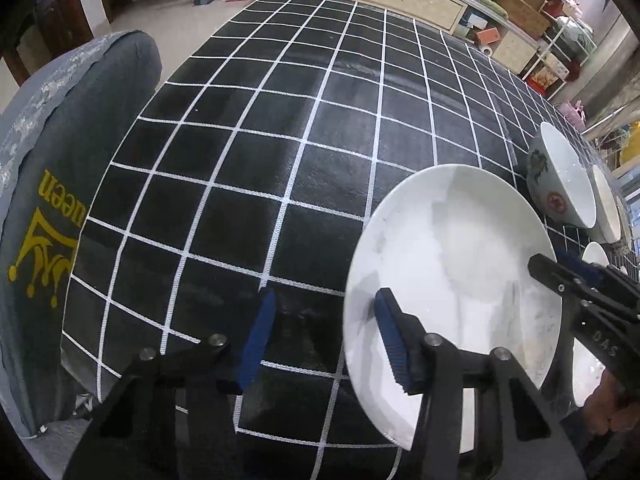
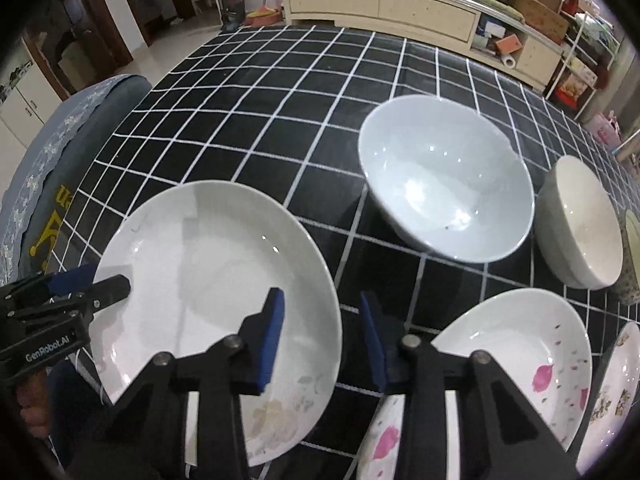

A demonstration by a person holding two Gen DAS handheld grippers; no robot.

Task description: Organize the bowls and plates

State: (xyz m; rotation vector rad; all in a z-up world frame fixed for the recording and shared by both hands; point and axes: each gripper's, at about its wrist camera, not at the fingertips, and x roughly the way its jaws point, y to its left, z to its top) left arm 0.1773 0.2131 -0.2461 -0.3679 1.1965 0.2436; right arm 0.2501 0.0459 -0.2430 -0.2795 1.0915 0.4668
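A large white plate (image 1: pixel 452 272) lies on the black checked tablecloth (image 1: pixel 280 140); it also shows in the right wrist view (image 2: pixel 208 252). My left gripper (image 1: pixel 324 336) is open, its right finger over the plate's left rim and its left finger over the cloth. My right gripper (image 2: pixel 324 340) is open, straddling the plate's right rim; it shows in the left wrist view (image 1: pixel 560 272). A white bowl (image 2: pixel 444 176), a cream bowl (image 2: pixel 580 220) and flowered plates (image 2: pixel 532 352) stand to the right. The white bowl's painted outside (image 1: pixel 556 184) shows in the left wrist view.
A grey-covered chair (image 1: pixel 52 200) stands at the table's left edge. A long cream cabinet (image 2: pixel 400 4) and cluttered shelves (image 2: pixel 580 40) line the far wall. Bare cloth stretches across the far and left parts of the table.
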